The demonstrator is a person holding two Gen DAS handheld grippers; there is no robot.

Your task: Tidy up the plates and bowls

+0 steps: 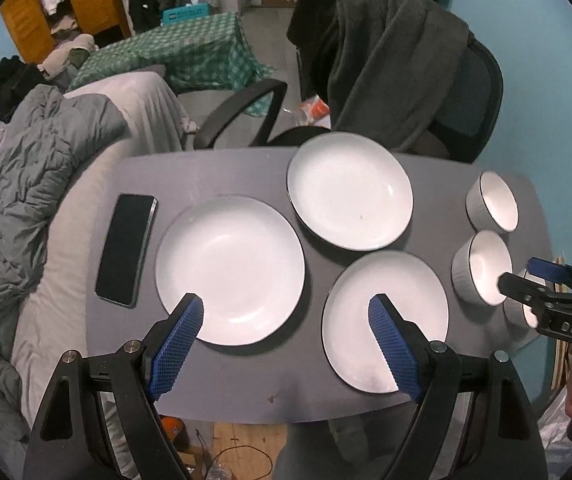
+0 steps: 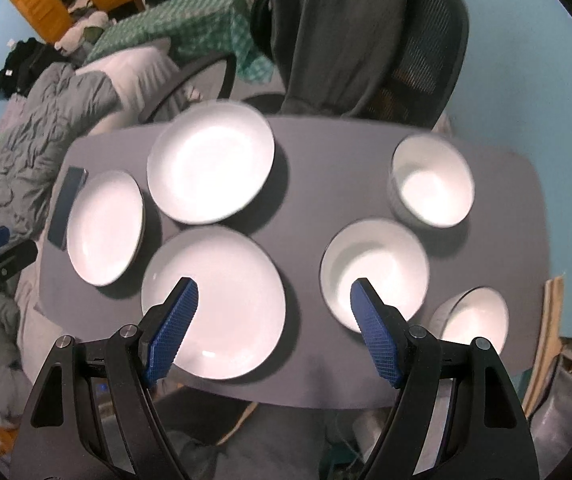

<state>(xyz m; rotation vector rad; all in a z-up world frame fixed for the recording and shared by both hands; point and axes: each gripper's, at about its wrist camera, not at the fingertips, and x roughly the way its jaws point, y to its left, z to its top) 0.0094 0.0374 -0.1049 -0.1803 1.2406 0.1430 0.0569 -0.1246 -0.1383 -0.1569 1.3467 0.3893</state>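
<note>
Three white plates are lying flat on the grey counter: the left plate beside a black phone, the far plate near the chair, and the near plate toward the front edge. Three white bowls are sitting upright along the right side: the far bowl, the middle bowl and the near bowl. The left tongs are hovering above the plates, spread wide and holding nothing. The right tongs are hanging between the near plate and the middle bowl, also spread wide and empty. A grey garment is draping over the chair.
</note>
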